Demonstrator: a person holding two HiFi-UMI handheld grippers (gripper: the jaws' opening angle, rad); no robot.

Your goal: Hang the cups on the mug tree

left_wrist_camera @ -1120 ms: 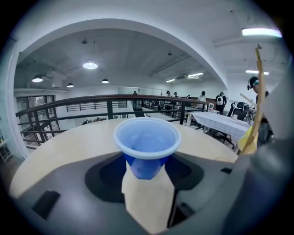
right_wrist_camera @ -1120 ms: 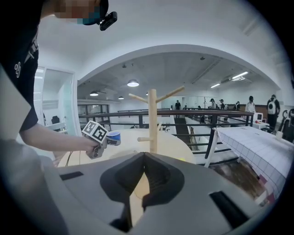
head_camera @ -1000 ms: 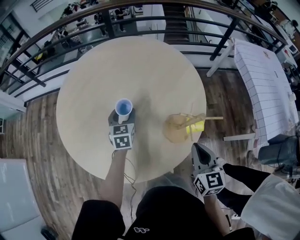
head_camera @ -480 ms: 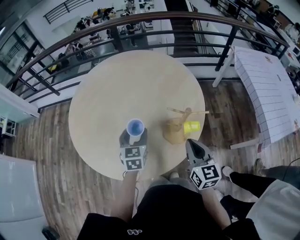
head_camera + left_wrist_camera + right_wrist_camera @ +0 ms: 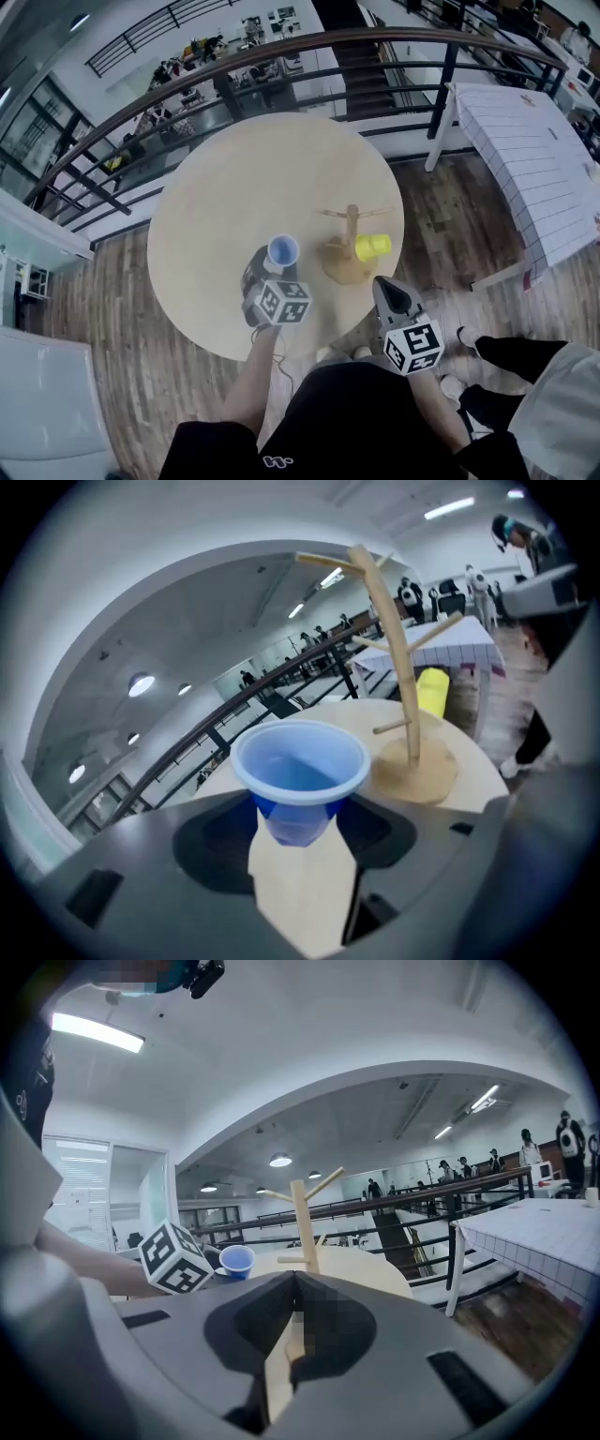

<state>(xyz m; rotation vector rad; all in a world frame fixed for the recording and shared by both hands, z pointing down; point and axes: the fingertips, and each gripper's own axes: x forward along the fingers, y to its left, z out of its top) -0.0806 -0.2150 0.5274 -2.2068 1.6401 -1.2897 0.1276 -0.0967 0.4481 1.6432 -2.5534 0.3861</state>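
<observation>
Round wooden table (image 5: 216,225) stands on a plank floor (image 5: 112,309), close to a dark metal railing (image 5: 281,52); behind the railing a lower hall with people is visible. At the right there is a second table with a white checked cloth (image 5: 525,159).

The wooden mug tree (image 5: 352,225) stands upright on the near right part of the round table. One yellow cup (image 5: 372,247) hangs on a branch at its right side, lying sideways.

The left gripper (image 5: 272,274) has its jaws closed around the lower part of a blue cup (image 5: 282,251). This cup is upright with the mouth up, above the table and just left of the mug tree, not touching it.

The right gripper (image 5: 388,289) is at the table's near edge, beside the tree's base, with jaws fully together and nothing between them.

Both cubes carry black-and-white square markers. A small white print on the person's dark shirt (image 5: 275,460) is too small to read.
</observation>
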